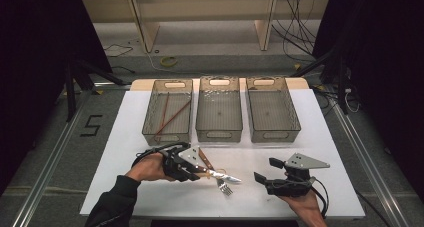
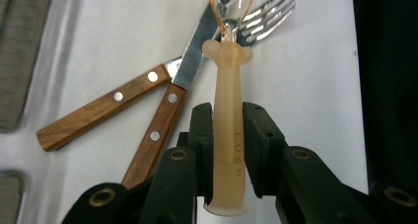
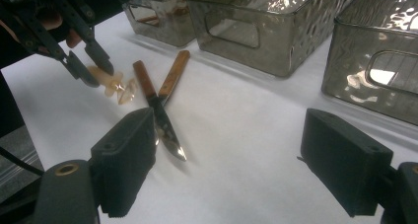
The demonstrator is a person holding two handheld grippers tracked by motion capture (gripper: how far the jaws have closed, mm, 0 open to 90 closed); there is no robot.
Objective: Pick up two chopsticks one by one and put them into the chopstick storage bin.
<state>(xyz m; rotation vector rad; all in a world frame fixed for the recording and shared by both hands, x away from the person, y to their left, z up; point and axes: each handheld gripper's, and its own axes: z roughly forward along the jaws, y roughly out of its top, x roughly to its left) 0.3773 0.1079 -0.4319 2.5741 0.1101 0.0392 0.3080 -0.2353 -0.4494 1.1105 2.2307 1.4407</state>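
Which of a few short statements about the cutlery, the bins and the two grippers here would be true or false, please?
1. The left gripper is shut on the translucent spoon. True.
2. The right gripper holds a knife. False: it is open and holds nothing.
3. The left bin holds chopsticks. True.
4. The fork lies in the middle bin. False: it lies on the white table beside the knife.

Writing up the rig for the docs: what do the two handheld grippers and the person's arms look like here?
Both grippers are black, each with two blocky black jaws on hinged links with brass-coloured pivot rings. The left gripper and right gripper each carry a grey three-cornered plate with small holes on top. A black cable trails from the right one. The left arm wears a dark sleeve.
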